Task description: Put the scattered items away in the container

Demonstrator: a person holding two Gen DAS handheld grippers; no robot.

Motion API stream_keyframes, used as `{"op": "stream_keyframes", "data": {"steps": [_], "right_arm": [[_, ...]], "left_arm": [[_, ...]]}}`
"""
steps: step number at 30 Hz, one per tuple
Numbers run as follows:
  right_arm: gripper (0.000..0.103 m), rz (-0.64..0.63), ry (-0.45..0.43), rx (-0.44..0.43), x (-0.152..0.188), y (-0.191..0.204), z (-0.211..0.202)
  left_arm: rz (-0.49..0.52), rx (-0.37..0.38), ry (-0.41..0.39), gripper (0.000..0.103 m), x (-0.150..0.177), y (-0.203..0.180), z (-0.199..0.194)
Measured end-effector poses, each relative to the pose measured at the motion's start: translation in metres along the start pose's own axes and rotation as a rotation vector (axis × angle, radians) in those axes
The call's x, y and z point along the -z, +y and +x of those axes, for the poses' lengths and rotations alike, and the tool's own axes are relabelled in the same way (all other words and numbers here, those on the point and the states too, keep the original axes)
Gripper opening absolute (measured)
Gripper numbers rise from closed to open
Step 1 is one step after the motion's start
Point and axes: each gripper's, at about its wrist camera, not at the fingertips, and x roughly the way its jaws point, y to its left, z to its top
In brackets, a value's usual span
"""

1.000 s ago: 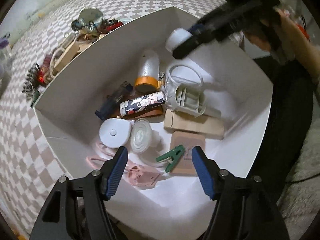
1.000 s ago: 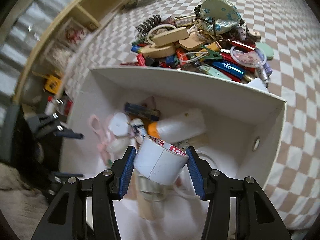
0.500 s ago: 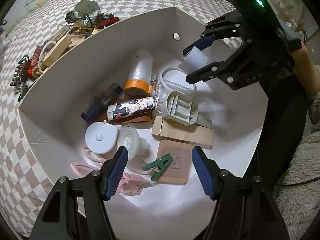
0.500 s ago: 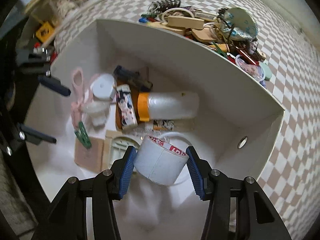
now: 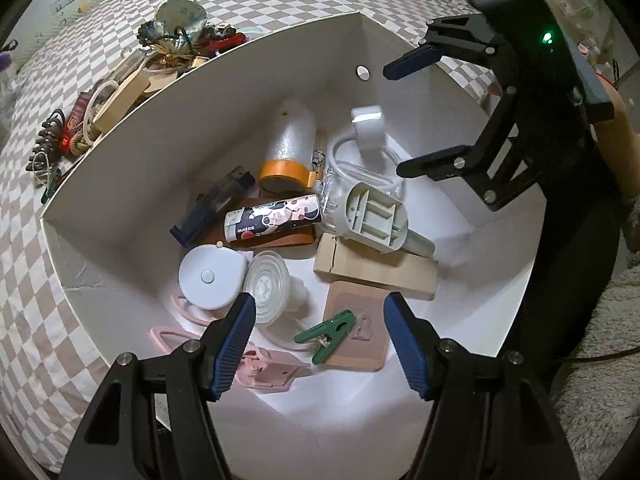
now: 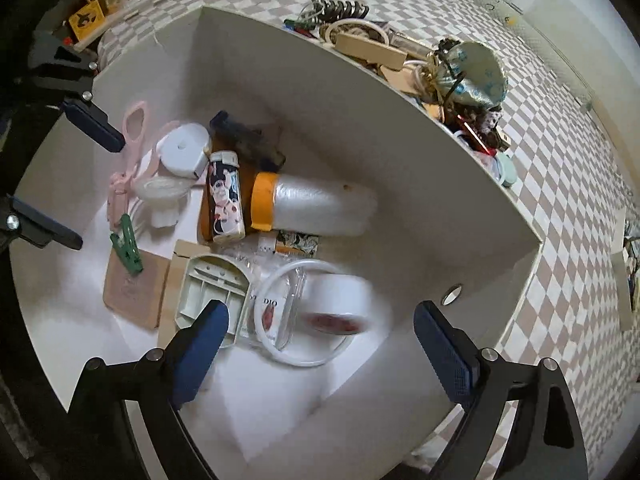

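Note:
A white box (image 5: 132, 152) (image 6: 360, 104) holds several items, among them a frosted bottle with an orange band (image 5: 290, 148) (image 6: 312, 204). A white tape roll (image 5: 368, 124) (image 6: 336, 304), blurred by motion, is free in the box over a white ring. My right gripper (image 6: 320, 344) (image 5: 412, 116) is open and empty just above it. My left gripper (image 5: 320, 340) is open and empty over the near side of the box, above a green clothespin (image 5: 328, 334) (image 6: 127, 248).
A heap of scattered items (image 5: 120, 80) (image 6: 420, 64) lies on the checkered cloth (image 5: 24, 280) beyond the far wall of the box, including a floral pouch (image 6: 472, 74), wooden blocks and cords. A shelf (image 6: 88, 20) stands past the box's left end.
My right gripper has opened and let go of the tape roll, which is dropping into the box. The left gripper has stayed open over the box.

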Motion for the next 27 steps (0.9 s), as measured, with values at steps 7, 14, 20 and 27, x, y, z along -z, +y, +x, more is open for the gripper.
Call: {"op": "stream_keyframes", "data": {"steps": [7,14,20,27], "right_arm": [[0.094,0.012,-0.019,0.003,0.0,0.001,-0.003],[0.095,0.016,-0.035,0.015,0.001,0.001,-0.005],[0.103,0.036,-0.102,0.036,-0.005,-0.002,-0.014],[0.103,0.076,-0.178,0.057,-0.01,-0.005,-0.028]], "left_arm": [[-0.009,-0.006,0.002,0.066,-0.001,0.002,0.001],[-0.03,-0.032,-0.013,0.076,-0.001,0.007,0.0],[-0.07,-0.054,-0.093,0.095,-0.008,0.013,-0.014],[-0.108,-0.12,-0.19,0.102,-0.019,0.02,-0.032]]}}
